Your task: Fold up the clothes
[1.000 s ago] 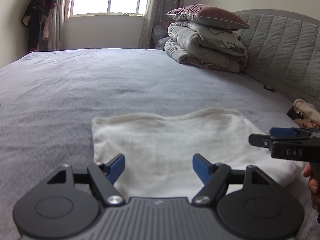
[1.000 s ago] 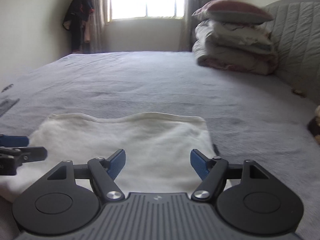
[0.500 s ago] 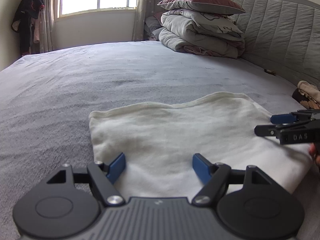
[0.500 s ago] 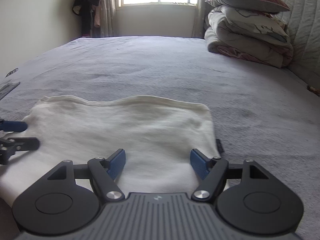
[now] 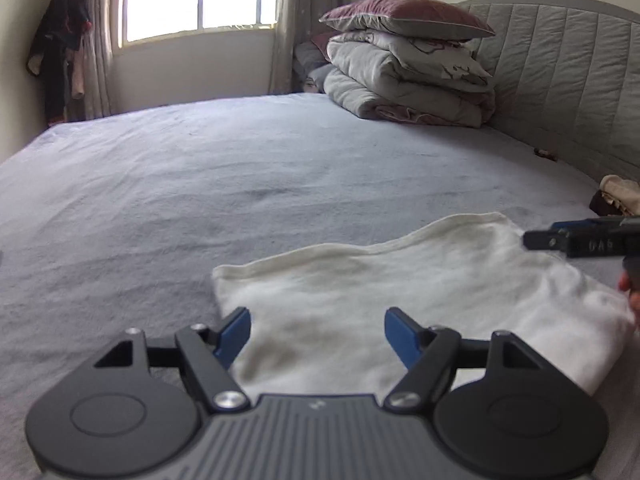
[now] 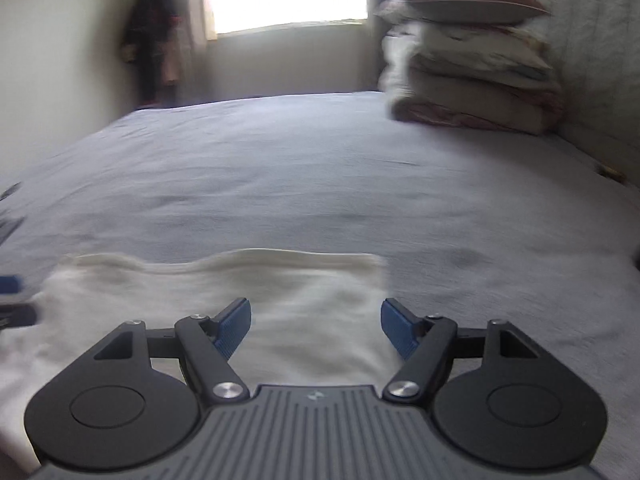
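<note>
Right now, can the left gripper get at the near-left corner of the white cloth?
Probably yes. The left gripper is open just above the white cloth, its left finger near that edge; nothing lies between them.

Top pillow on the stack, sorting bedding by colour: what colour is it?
Dusty maroon pillow, seen sharpest in the left wrist view.

Bed [image 5: 280, 168] with grey-lilac cover, lightly creased, padded grey headboard [image 5: 560, 80] along right side. Folded white garment [image 5: 400, 300] flat on cover at near edge, far hem wavy. Stack of folded quilts [image 5: 408, 84] on far corner against headboard, maroon pillow [image 5: 404, 14] on top. Small dark item [image 5: 546, 153] on cover by headboard. Beige-and-brown bundle [image 5: 618, 198] at right edge, partly cut off; right wrist view blurred
</note>
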`<state>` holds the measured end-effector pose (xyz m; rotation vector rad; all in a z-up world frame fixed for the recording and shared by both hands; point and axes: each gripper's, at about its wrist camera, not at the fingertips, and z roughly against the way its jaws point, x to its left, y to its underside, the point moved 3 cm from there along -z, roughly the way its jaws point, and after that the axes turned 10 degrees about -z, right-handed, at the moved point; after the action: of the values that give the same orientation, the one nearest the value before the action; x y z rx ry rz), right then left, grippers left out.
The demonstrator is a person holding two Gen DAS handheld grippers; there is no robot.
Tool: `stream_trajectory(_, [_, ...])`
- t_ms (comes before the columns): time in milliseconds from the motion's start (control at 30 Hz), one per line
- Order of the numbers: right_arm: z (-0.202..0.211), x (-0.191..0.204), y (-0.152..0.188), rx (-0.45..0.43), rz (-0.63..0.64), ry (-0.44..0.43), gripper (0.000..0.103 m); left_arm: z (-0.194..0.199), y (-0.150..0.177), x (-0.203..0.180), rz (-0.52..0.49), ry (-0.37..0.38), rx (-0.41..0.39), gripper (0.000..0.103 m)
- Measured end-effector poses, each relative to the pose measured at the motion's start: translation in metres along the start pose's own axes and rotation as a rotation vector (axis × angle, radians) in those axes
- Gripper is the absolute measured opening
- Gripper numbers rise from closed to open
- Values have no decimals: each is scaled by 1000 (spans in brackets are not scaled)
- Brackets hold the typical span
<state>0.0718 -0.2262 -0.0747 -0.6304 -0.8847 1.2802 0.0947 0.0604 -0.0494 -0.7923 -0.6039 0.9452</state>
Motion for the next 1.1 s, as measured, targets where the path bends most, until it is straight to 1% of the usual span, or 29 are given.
stream_trajectory(67, [-6,10,7,29,42,-25,75,-13,1,-1,7,7,29,75])
stream_trajectory(100, [-9,11,11,48,54,-17,75,-19,5,0,16,9,46,76])
stream_trajectory(167, [-13,7,16,78,59,8,75,-25,14,3,27,9,54,81])
stream_trajectory(267, [-12,-10,13,91,25,38,76,-20,20,13,54,28,53,81])
stream_trajectory(367, [-8,-27,5,95,-46,60,76,-16,24,24,89,5,69,83])
stream_trajectory(433, [-3,-32,0,80,-62,96,76,-11,24,30,136,0,77,83])
stream_trajectory(467, [0,-32,-2,74,-69,100,76,-8,24,31,147,-6,80,83])
stream_trajectory(533, [6,-30,-5,66,-88,87,76,-2,22,31,148,-22,81,81])
stream_trajectory(600, [10,-25,-4,77,-103,61,76,4,20,28,133,-28,77,81])
stream_trajectory(700, [13,-14,4,100,-87,28,76,12,19,26,151,-2,68,81])
stream_trajectory(833, [13,-7,7,107,-36,54,76,21,23,25,181,26,75,81])
stream_trajectory(1100, [21,-15,7,122,-56,75,76,35,35,23,252,69,103,81])
